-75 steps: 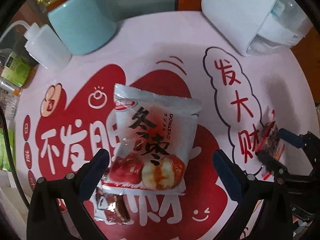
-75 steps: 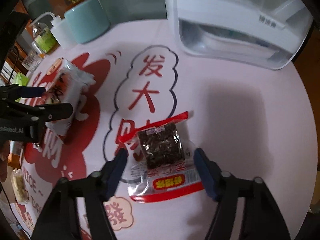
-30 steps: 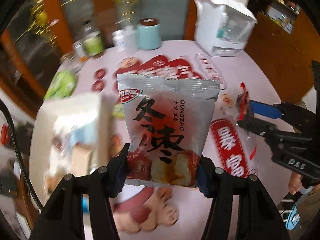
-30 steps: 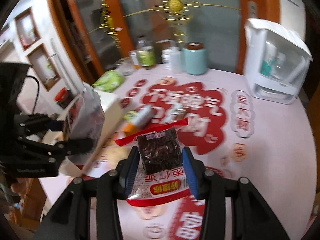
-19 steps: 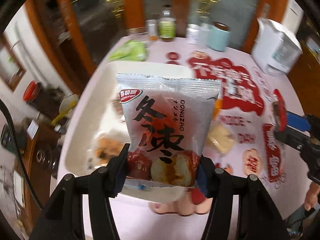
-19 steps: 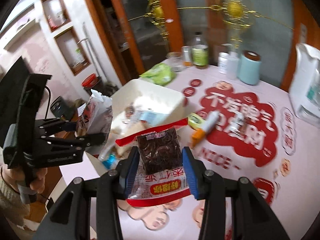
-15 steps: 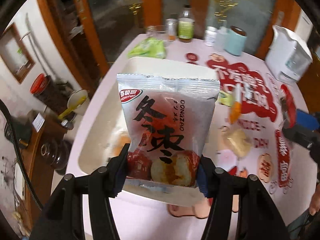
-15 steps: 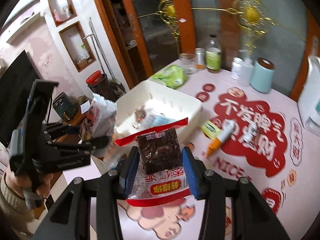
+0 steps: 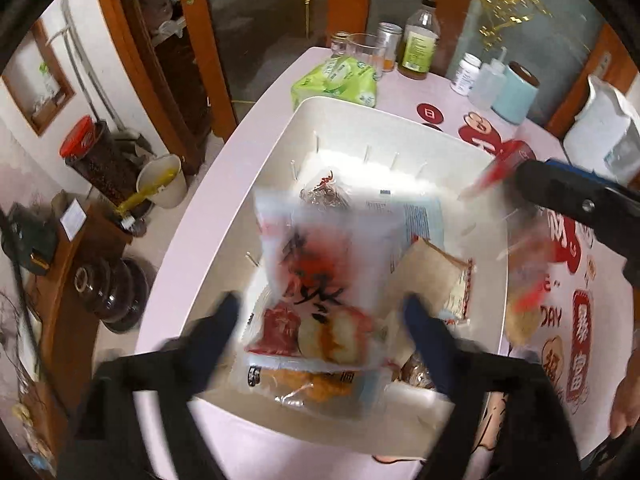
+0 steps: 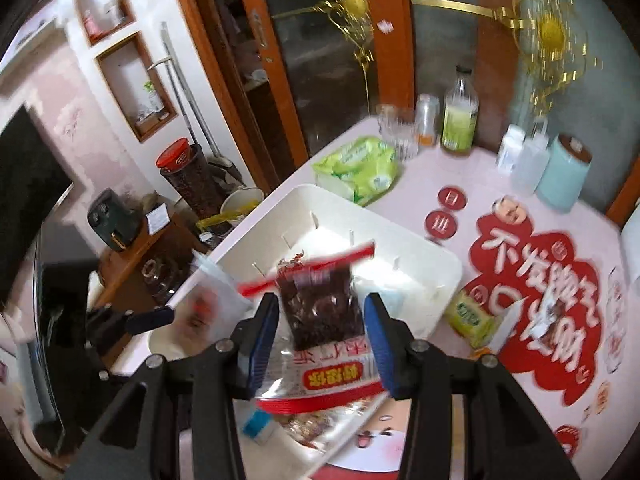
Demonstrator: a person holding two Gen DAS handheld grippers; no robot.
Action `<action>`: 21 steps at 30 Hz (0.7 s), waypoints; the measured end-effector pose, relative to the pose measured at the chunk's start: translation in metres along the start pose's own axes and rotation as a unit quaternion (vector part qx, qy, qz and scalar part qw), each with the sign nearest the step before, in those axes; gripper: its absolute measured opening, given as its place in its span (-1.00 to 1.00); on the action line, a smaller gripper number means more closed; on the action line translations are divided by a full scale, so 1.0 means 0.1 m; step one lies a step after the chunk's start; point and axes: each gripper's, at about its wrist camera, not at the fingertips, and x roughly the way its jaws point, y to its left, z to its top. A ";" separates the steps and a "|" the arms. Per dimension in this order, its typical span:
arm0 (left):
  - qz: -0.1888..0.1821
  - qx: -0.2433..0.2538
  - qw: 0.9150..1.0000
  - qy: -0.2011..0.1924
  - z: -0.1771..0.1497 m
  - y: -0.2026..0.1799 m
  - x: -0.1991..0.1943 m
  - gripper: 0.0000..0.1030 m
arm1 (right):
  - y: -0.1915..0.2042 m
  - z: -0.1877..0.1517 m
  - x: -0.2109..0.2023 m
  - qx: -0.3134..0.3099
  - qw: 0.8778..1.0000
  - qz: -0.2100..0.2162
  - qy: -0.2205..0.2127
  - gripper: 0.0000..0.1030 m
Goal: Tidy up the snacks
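Your left claw (image 9: 320, 312) is opening, its pale jujube snack pouch (image 9: 320, 280) seemingly dropping into the half-filled white plastic bin (image 9: 280, 148), while your right claw (image 10: 322, 332), starting to open, grips the dark red-edged snack packet (image 10: 320, 312) above that bin, and small snacks remain on the tabletop (image 10: 500, 216).

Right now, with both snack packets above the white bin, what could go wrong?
The left gripper jaws are opening, so the silver packet between them is dropping; it could catch on the near rim of the white bin. The right gripper holds the dark snack packet by its lower part, over the bin's edge; released here, it might land on the table.
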 end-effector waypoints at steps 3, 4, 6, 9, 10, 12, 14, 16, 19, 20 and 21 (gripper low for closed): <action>-0.012 -0.012 1.000 -0.003 0.02 0.05 0.02 0.85 | -0.05 0.02 0.04 0.019 1.000 0.007 -0.001 0.42; -0.012 -0.014 1.000 -0.002 0.02 0.06 0.02 0.85 | -0.06 0.01 0.03 0.021 1.000 0.012 -0.003 0.42; -0.008 -0.012 1.000 -0.004 0.00 0.06 0.02 0.86 | -0.07 -0.01 0.01 0.024 1.000 0.018 -0.003 0.42; -0.003 -0.008 1.000 -0.007 -0.03 0.04 -0.01 0.86 | -0.10 -0.05 -0.02 0.030 0.999 0.025 -0.001 0.42; -0.004 -0.009 1.000 -0.008 -0.04 0.04 -0.02 0.86 | -0.10 -0.06 -0.04 0.030 0.999 0.026 -0.002 0.42; -0.010 -0.014 1.000 -0.011 -0.06 0.03 -0.04 0.86 | -0.12 -0.08 -0.09 0.031 0.999 0.026 -0.004 0.42; -0.012 -0.015 1.000 -0.013 -0.08 0.02 -0.07 0.86 | -0.14 -0.11 -0.16 0.031 0.999 0.026 -0.007 0.42; -0.013 -0.013 1.000 -0.016 -0.10 -0.01 -0.11 0.86 | -0.15 -0.14 -0.22 0.028 0.999 0.024 -0.012 0.42; -0.012 0.002 1.000 -0.021 -0.13 -0.11 -0.18 0.87 | -0.17 -0.19 -0.34 0.023 0.999 0.015 -0.020 0.42; -0.012 0.005 1.000 -0.022 -0.14 -0.14 -0.21 0.87 | -0.19 -0.20 -0.37 0.023 0.999 0.015 -0.021 0.42; -0.015 0.009 1.000 -0.024 -0.15 -0.18 -0.24 0.87 | -0.21 -0.23 -0.41 0.023 0.999 0.015 -0.022 0.42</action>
